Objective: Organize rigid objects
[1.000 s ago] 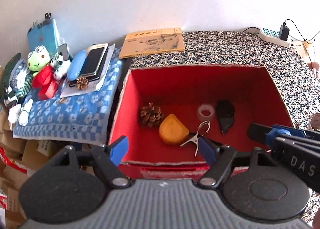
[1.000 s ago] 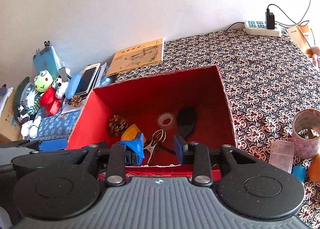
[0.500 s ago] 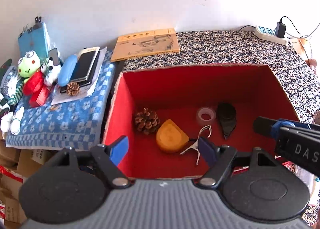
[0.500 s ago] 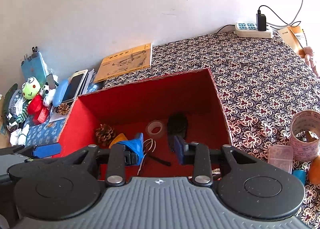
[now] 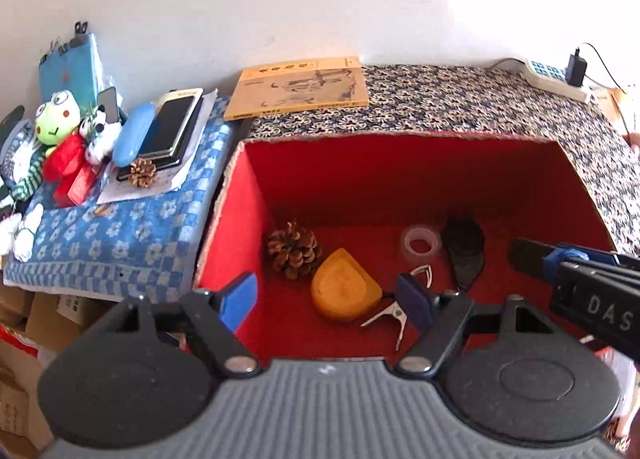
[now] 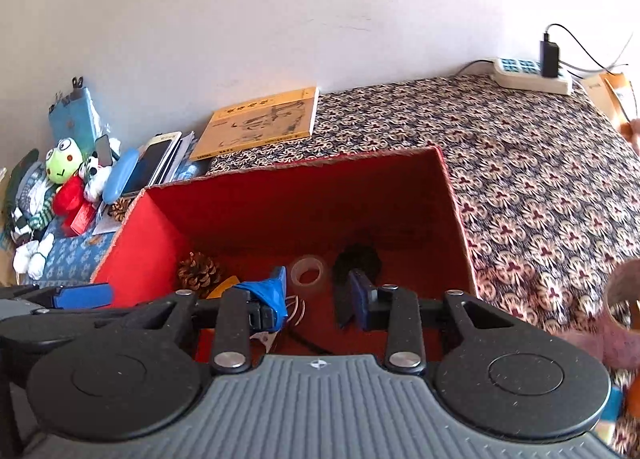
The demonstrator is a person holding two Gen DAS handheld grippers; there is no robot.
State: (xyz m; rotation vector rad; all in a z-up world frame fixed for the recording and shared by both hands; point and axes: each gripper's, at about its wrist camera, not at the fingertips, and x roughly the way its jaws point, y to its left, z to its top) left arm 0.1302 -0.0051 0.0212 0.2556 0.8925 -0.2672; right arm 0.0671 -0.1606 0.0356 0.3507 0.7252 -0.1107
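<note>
White wall backs a bench (image 6: 540, 187) covered in dark flowered cloth. On it, near its left edge, sits an open red box (image 5: 248, 195); its near wall is mostly hidden behind the claws.

Inside, on the box floor, lie a pine cone (image 5: 294, 250) toward the left wall, a yellow wedge-shaped block (image 5: 344, 291), a dark object (image 5: 464, 251) hard to identify, a clear tape roll (image 5: 421, 243), and a metal clip (image 5: 394, 313) partly hidden by a claw finger.

The left claw (image 5: 326, 299) hangs over the box's near left corner, jaws wide, gripping nothing. The right claw (image 6: 316, 295) stands spread over the near edge, holding nothing; torn blue tape hangs from its left finger.

A pink tape roll (image 6: 624, 311) is cut off at the right.
</note>
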